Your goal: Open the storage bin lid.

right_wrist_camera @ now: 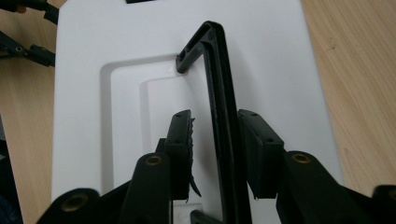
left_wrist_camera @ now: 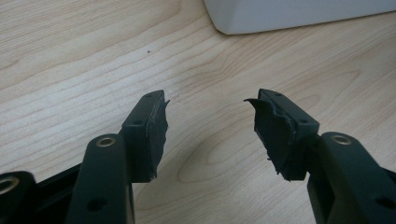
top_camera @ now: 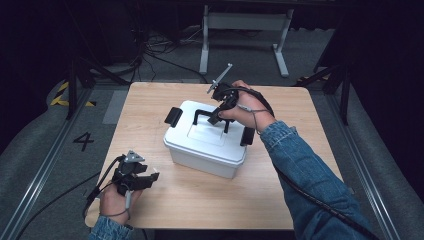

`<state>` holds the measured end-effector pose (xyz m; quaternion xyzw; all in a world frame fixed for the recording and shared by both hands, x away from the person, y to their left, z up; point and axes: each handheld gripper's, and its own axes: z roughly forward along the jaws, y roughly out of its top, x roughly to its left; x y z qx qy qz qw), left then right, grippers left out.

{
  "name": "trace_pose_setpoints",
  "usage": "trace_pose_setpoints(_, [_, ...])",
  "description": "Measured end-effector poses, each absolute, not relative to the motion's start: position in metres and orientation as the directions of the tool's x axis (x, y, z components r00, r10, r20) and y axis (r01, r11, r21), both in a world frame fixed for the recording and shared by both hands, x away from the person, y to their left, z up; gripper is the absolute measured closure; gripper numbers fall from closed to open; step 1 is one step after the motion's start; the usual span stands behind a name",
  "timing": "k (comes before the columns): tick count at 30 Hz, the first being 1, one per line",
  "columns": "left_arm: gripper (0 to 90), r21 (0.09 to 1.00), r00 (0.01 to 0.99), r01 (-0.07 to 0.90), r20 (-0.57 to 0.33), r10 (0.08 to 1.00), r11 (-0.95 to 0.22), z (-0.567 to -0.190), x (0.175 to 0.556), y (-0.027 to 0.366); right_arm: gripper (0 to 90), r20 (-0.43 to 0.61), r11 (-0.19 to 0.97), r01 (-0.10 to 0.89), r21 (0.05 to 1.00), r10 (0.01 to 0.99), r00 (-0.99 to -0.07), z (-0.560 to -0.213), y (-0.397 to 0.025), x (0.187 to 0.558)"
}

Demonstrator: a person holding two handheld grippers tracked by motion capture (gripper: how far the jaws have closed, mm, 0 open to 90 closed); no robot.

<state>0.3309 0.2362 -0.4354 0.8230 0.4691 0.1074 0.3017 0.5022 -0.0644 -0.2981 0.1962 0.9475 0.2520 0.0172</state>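
A white rectangular plastic storage box point(top_camera: 206, 145) with a flat lid stood near the middle of the light wooden table point(top_camera: 300, 165), set at a slant to the table's edges. Black latch clips point(top_camera: 173, 116) sat at its two short ends, and a thin black carrying handle point(top_camera: 202, 112) stood upright over the recessed panel in the middle of the lid.

The right gripper point(top_camera: 216, 118), held in the person's right hand point(top_camera: 246, 111), reached down over the lid from the far side. In the right gripper view its fingers point(right_wrist_camera: 181, 140) stood on either side of the handle's bar point(right_wrist_camera: 223, 116); the right-hand pad seemed to press against the bar, while a narrow gap showed beside the left-hand pad, so the fingers were nearly closed around it but not clearly clamped.

The left gripper point(top_camera: 150, 176) hovered low over the near left part of the table, well apart from the box, held in the left hand point(top_camera: 114, 202). Its fingers point(left_wrist_camera: 152, 135) were spread wide with nothing between them, only bare wood grain beneath, and a rounded corner of the white box point(left_wrist_camera: 280, 16) showed just beyond them.
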Motion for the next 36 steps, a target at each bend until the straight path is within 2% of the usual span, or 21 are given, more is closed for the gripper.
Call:
trace_pose_setpoints(5, [44.9,0.599,0.541,0.707,-0.114,0.834,-0.377,-0.435,0.332,0.236,71.3,0.061,0.815,0.338,0.470,0.352,-0.934,-0.294,-0.059,0.497])
trace_pose_setpoints(10, [44.9,0.597,0.544,0.708,-0.122,0.830,-0.377,-0.436,0.335,0.235,82.2,0.058,0.833,0.317,0.453,0.328,-0.943,-0.292,-0.055,0.494])
trace_pose_setpoints(36, [44.8,0.593,0.558,0.702,-0.112,0.822,-0.395,-0.438,0.337,0.231,84.3,0.064,0.838,0.292,0.460,0.297,-0.953,-0.282,-0.056,0.493])
